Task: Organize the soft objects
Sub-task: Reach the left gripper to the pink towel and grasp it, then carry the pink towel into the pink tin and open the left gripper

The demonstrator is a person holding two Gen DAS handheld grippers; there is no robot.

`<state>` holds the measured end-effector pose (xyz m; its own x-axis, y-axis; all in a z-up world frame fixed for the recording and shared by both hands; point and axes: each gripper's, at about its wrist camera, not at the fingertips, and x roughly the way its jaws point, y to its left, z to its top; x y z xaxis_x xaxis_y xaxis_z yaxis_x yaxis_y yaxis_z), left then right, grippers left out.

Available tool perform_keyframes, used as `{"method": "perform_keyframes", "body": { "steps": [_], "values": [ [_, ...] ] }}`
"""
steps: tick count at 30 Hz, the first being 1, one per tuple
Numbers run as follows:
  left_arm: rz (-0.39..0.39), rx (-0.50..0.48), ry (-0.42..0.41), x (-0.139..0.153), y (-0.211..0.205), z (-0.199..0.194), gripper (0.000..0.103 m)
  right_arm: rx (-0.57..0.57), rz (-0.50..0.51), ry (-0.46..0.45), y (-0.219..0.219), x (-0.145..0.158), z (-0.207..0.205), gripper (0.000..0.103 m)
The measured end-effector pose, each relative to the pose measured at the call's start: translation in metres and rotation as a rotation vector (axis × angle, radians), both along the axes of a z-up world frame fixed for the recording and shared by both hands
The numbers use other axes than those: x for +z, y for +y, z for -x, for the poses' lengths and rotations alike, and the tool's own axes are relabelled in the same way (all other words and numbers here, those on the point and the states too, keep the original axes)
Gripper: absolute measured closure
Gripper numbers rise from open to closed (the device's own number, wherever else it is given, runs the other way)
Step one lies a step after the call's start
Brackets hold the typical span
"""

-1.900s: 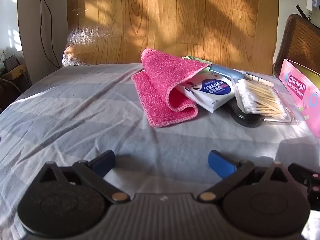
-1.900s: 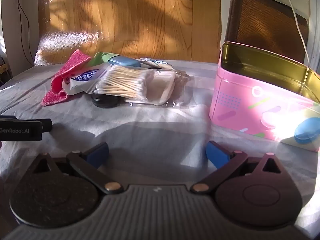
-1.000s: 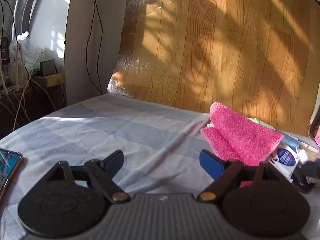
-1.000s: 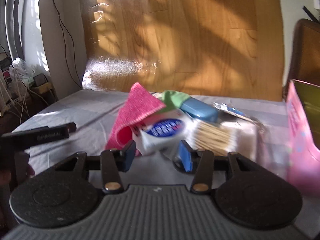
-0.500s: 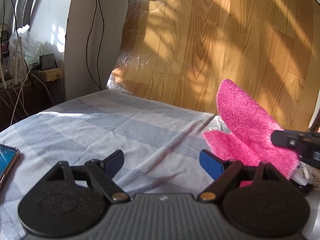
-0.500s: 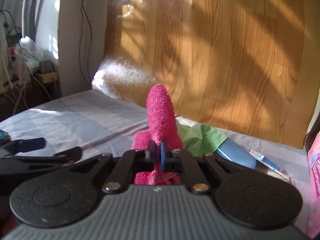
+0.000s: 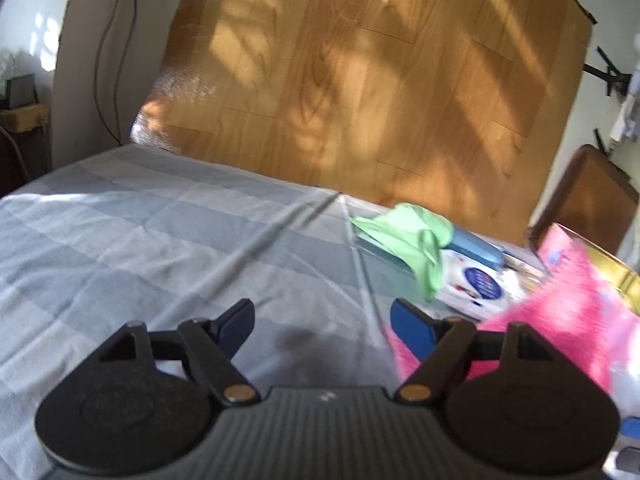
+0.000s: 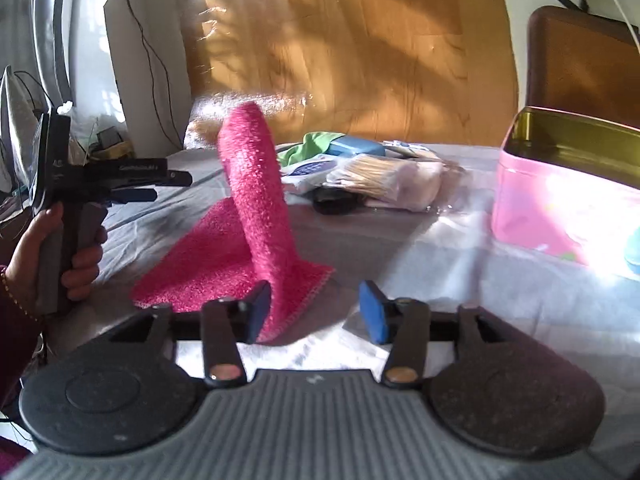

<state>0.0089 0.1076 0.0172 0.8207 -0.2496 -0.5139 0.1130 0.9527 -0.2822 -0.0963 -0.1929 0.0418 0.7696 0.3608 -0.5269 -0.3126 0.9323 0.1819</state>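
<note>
The pink towel (image 8: pixel 248 208) lies on the grey bedsheet with one fold standing upright. Its near edge rests against the left pad of my right gripper (image 8: pixel 316 314), whose jaws are opening and no longer press on it. In the left wrist view the pink towel (image 7: pixel 560 320) is a blur just right of my left gripper (image 7: pixel 326 326), whose jaws are closing with nothing between them. A green cloth (image 7: pixel 408 236) lies draped over the pile behind. In the right wrist view, my left gripper (image 8: pixel 168 186) hovers left of the towel, held by a hand (image 8: pixel 80 256).
Behind the towel lie a white box (image 8: pixel 308 170), a blue case (image 8: pixel 352 146), a bag of cotton swabs (image 8: pixel 380 176) and a black round object (image 8: pixel 336 204). An open pink tin (image 8: pixel 560 208) stands at right. A wood-pattern panel backs the bed.
My right gripper pinched the pink towel, pulled it off the pile toward the near side, then opened. The green cloth is uncovered. My left gripper swung to the right.
</note>
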Motion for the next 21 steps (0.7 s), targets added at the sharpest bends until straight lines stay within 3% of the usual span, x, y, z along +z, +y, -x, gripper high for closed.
{"method": "perform_keyframes", "body": {
  "steps": [3,5,6,9,12,14,15,16,17,18,19,21],
  "values": [
    [0.098,-0.134,0.033,0.005,-0.015,0.012,0.031,0.063,0.009,-0.018,0.015,0.001,-0.007,0.023],
    [0.087,-0.193,0.056,0.012,-0.035,0.018,0.031,0.083,0.027,-0.008,0.025,-0.002,-0.016,0.021],
    [0.077,-0.211,0.064,0.014,-0.043,0.021,0.029,0.090,0.034,-0.002,0.028,-0.003,-0.020,0.021],
    [0.095,-0.278,0.118,0.013,-0.063,0.026,0.007,0.114,0.062,0.016,0.039,-0.009,-0.028,0.021],
    [0.131,-0.332,0.176,0.005,-0.079,0.027,0.005,0.158,0.065,0.047,0.047,-0.021,-0.027,0.024],
    [0.121,-0.356,0.206,-0.002,-0.092,0.025,0.020,0.153,0.072,0.027,0.049,-0.024,-0.022,0.036],
    [0.109,-0.370,0.225,-0.006,-0.099,0.023,0.044,0.156,0.097,0.010,0.050,-0.024,-0.018,0.058],
    [0.076,-0.358,0.200,-0.007,-0.105,0.025,0.058,0.153,0.114,-0.003,0.050,-0.023,-0.014,0.071],
    [0.060,-0.378,0.202,-0.007,-0.111,0.025,0.071,0.151,0.105,-0.009,0.046,-0.022,-0.013,0.090],
    [0.093,-0.423,0.229,-0.008,-0.115,0.023,0.092,0.149,0.079,-0.010,0.040,-0.020,-0.012,0.091],
    [0.134,-0.442,0.247,-0.007,-0.118,0.021,0.092,0.140,0.065,-0.021,0.034,-0.019,-0.008,0.092],
    [0.120,-0.465,0.213,0.004,-0.133,0.023,0.092,0.101,0.090,-0.098,0.028,-0.011,0.002,0.093]
  ]
}}
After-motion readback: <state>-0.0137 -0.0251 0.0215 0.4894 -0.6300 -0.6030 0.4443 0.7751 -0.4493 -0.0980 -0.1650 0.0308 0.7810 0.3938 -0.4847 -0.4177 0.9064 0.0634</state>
